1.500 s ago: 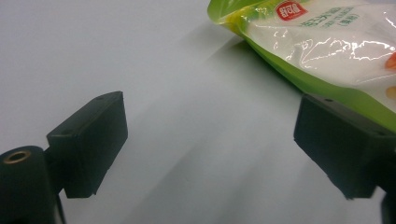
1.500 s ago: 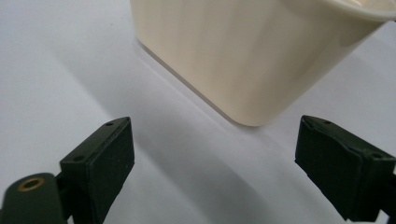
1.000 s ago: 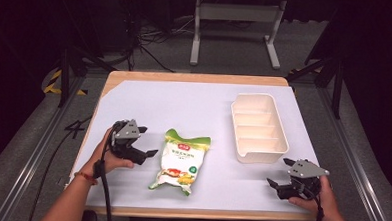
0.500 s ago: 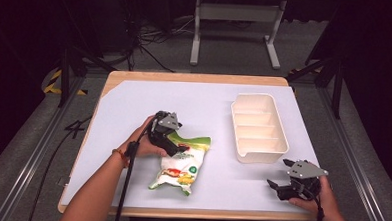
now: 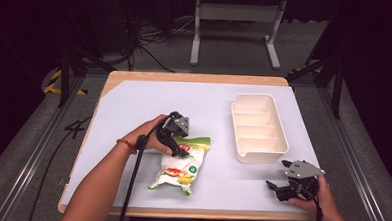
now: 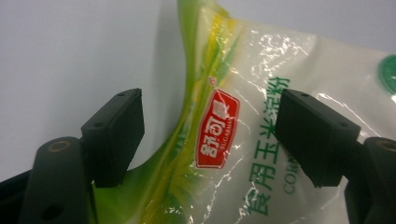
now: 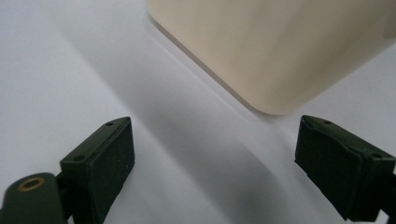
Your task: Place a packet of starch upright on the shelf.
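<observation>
White table [image 5: 134, 108], starch bag [image 6: 261, 140] between spread left gripper [image 6: 210, 140] jaws.

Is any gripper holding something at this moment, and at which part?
Nothing is held. The left gripper is open, its jaws astride the bag's upper left edge, not closed on it. The right gripper is open over bare table.
</observation>
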`<state>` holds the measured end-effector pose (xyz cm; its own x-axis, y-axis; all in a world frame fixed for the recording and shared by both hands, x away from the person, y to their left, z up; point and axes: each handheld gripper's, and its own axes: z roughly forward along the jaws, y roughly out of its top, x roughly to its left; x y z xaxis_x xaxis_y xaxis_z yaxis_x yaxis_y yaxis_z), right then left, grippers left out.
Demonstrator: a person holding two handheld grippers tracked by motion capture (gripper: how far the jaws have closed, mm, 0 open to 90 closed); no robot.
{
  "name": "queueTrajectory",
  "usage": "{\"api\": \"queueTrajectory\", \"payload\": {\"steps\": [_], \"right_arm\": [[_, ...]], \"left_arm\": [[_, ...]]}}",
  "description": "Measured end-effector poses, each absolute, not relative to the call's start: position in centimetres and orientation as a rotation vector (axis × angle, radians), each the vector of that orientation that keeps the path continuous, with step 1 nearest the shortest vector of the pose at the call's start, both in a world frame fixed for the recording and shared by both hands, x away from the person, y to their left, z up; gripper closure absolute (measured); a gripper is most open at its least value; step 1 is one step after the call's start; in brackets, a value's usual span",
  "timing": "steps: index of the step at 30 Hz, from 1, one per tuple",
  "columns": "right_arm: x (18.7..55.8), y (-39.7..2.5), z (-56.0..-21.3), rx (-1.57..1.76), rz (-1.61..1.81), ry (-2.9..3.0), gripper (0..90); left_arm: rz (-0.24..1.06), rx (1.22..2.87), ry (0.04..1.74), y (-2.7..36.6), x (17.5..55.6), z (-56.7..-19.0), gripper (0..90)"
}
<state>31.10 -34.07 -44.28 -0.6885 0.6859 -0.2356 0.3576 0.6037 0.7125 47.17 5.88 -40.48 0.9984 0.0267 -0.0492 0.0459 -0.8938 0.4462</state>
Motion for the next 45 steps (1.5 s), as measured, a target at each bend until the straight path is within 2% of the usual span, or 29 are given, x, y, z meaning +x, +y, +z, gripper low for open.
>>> {"api": "queueTrajectory", "payload": {"steps": [1, 2, 8, 9, 12, 14, 15, 20, 21, 31, 38, 45], "right_arm": [[31.1, -34.1, -44.3, 0.829, 0.888, 2.336, 11.4], [31.1, -34.1, -44.3, 0.827, 0.884, 2.336, 11.4], [31.1, -34.2, -44.3, 0.835, 0.892, 2.337, 11.4], [31.1, -34.2, -44.3, 0.834, 0.889, 2.336, 11.4], [31.1, -34.2, -44.3, 0.838, 0.892, 2.337, 11.4], [31.1, -34.2, -44.3, 0.838, 0.891, 2.337, 11.4], [31.0, -34.2, -44.3, 0.832, 0.886, 2.336, 11.4], [31.0, -34.2, -44.3, 0.836, 0.888, 2.336, 11.5], [31.0, -34.2, -44.3, 0.832, 0.887, 2.335, 11.4], [31.0, -34.2, -44.2, 0.838, 0.885, 2.333, 11.4], [31.0, -34.3, -44.2, 0.839, 0.894, 2.328, 11.4], [30.9, -34.3, -44.0, 0.83, 0.929, 2.321, 11.4]], "left_arm": [[-0.093, 2.704, 0.029, 5.6, 47.4, -40.3, 26.4], [-0.123, 2.722, 0.006, 5.4, 47.6, -40.2, 33.8], [-0.177, 2.86, -0.074, 3.4, 47.5, -39.7, 40.0], [-0.178, 2.879, -0.058, 3.1, 47.6, -39.7, 46.1], [-0.133, 2.944, -0.049, 2.1, 47.7, -40.1, 59.8], [-0.131, 2.944, -0.051, 2.0, 47.8, -40.2, 63.2], [-0.112, 2.948, -0.057, 1.9, 47.7, -40.3, 70.3], [-0.024, 2.908, -0.048, 2.6, 47.0, -40.4, 78.1], [-0.004, 2.884, -0.04, 2.9, 46.9, -40.4, 82.8], [0.152, 2.666, 0.104, 5.6, 45.3, -40.2, 87.5], [0.283, 2.491, 0.22, 7.4, 44.0, -37.1, 87.8], [0.35, 2.413, 0.234, 7.8, 43.5, -35.4, 87.9]]}}
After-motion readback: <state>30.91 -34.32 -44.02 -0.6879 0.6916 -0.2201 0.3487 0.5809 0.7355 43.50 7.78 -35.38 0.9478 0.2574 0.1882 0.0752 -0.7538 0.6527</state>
